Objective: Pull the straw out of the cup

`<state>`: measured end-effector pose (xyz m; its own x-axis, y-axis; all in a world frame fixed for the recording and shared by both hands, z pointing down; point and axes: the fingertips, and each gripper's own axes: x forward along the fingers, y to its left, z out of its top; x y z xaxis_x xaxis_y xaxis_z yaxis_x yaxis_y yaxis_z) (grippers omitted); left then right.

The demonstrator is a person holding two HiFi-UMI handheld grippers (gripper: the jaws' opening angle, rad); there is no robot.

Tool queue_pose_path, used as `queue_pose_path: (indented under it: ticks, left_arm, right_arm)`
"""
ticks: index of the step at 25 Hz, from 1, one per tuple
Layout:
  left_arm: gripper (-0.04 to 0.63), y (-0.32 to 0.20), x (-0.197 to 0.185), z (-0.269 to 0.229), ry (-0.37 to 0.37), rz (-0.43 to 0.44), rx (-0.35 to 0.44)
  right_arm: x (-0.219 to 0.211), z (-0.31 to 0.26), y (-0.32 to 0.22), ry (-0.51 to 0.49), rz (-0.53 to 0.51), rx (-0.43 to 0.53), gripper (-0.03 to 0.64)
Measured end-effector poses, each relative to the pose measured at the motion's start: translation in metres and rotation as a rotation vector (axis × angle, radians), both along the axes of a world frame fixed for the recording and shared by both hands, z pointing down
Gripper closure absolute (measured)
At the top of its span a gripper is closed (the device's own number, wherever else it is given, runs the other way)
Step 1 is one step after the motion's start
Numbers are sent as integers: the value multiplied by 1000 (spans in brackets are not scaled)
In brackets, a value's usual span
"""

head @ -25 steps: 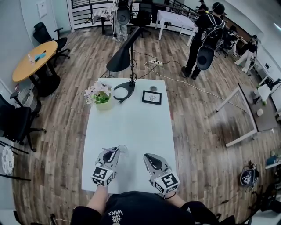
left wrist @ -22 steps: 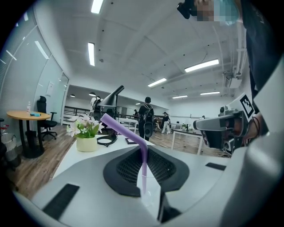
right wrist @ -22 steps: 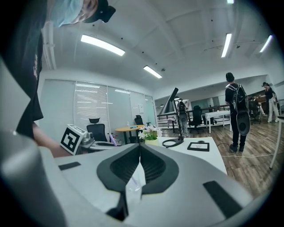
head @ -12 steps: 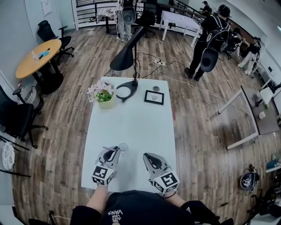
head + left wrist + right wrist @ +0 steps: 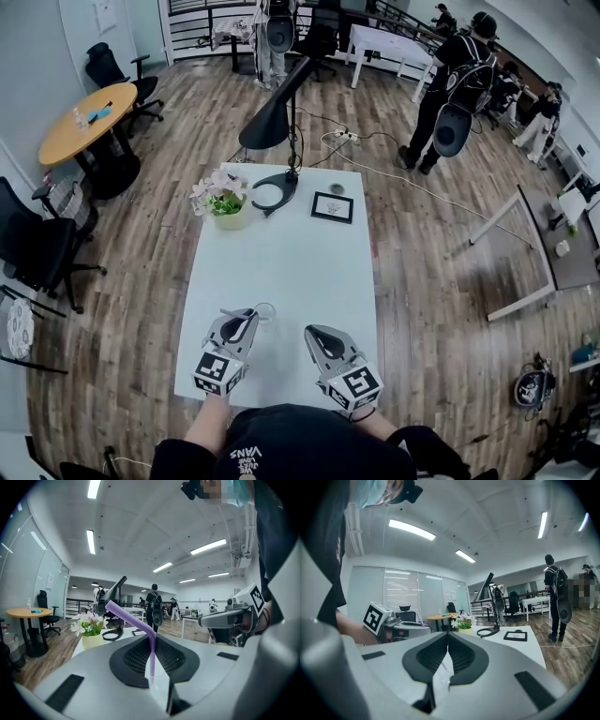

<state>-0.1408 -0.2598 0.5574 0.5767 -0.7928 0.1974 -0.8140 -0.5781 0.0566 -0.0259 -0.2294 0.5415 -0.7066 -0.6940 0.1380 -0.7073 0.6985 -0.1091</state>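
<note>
Straw (image 5: pixel 151 656), upright, is sitting pinched in the fingers of our left gripper (image 5: pixel 247 321) at the clear cup (image 5: pixel 265 312), so we are judging a straight upward pull; our right gripper (image 5: pixel 447 639) is idling shut, empty.

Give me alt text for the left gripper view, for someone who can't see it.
The left gripper is shut on a purple bendy straw, whose top bends away to the left. Beyond it a white table holds a flower pot, and the right gripper shows at the right.
</note>
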Motion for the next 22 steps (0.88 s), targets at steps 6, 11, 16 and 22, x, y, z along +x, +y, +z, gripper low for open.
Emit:
queue_pose_path:
  ticks: [6,11,16,22]
  left_arm:
    - [557,7,-2,-23,11,-2,21]
    - [557,14,0,-38,1,2,50]
    - [557,20,-6,-50,18,-17,59]
    - [557,31,-11,-72,31,-33,97]
  right_arm:
    - [-1,-3,3,-3,-7,8,598]
    - [-4,-4,5,-6,-23,12,598]
    - [-8,-7,8,-13,-35,19,598]
    - [-7,-7,11,-13,-39,18,598]
